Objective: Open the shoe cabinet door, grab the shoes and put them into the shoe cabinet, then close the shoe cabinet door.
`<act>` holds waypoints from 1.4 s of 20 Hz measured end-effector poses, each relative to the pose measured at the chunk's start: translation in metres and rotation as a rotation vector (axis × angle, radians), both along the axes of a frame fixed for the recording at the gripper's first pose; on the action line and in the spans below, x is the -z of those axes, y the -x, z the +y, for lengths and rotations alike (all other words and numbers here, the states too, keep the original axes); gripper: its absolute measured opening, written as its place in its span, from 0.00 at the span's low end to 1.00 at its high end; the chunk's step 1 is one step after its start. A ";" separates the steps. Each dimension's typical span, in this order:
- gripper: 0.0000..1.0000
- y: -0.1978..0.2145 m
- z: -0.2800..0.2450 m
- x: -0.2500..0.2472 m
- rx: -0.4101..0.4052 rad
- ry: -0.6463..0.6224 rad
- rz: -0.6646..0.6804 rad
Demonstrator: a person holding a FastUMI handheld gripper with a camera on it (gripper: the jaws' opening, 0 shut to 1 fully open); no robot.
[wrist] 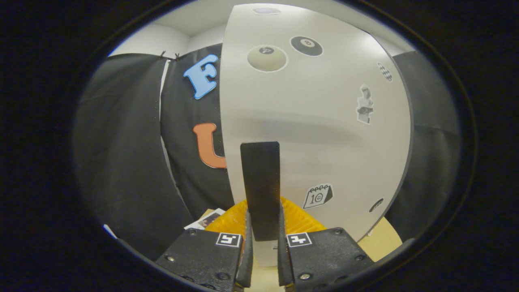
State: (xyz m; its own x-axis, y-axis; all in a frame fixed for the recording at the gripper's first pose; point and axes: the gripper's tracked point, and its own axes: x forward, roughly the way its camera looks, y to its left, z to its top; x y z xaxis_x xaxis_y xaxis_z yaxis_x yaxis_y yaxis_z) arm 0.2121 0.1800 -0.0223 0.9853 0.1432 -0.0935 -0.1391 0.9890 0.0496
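A white shoe cabinet door (pixel 316 121) with several stickers stands right in front of me, its left edge seen against the black cloth. A tall black handle (pixel 260 186) is fixed upright on the door. My gripper (pixel 262 233) has its two yellow-padded fingers (pixel 233 221) closed on the lower part of this handle, one on each side. The shoes are hidden.
Black cloth hangs on the left and right of the door. A light wooden surface (pixel 385 239) lies below the door at the right. Some printed paper (pixel 206 219) lies on it by the left finger.
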 end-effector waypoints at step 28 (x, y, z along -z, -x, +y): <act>0.20 0.135 -0.119 0.027 -0.107 -0.013 -0.001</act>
